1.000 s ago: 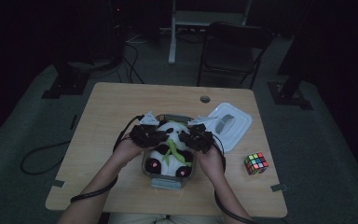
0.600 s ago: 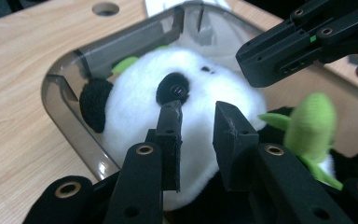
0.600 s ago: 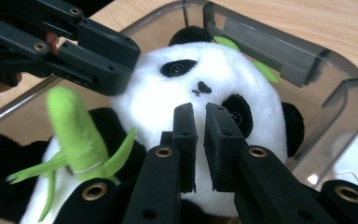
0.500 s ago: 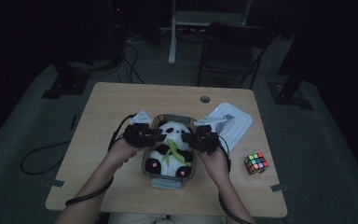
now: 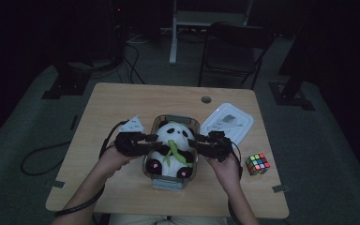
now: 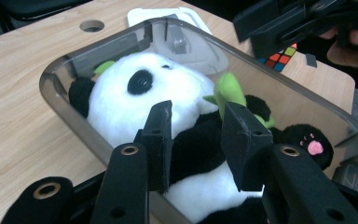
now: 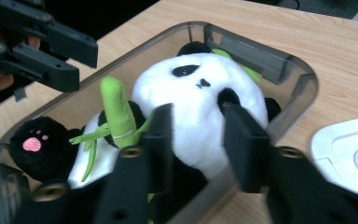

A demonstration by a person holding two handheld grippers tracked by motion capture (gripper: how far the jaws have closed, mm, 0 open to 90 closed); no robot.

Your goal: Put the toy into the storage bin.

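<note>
On tabletop, high view: plush panda [image 5: 171,149] lies in clear bin [image 5: 170,181]; left tongs [image 5: 153,142] and right tongs [image 5: 193,142] flank it; lid [image 5: 227,123] and puzzle cube [image 5: 257,164] to the right.
Left gripper view: tongs [image 6: 196,140] just been opening, pads apart over panda's [image 6: 168,93] belly, gripping nothing.
Right gripper view: tongs [image 7: 196,135] just been opening, pads off panda [image 7: 200,98], over the bin's [image 7: 279,70] rim.

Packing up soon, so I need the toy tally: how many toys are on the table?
2: the plush panda lies in the clear bin at mid-table; the puzzle cube sits near the right edge.
</note>
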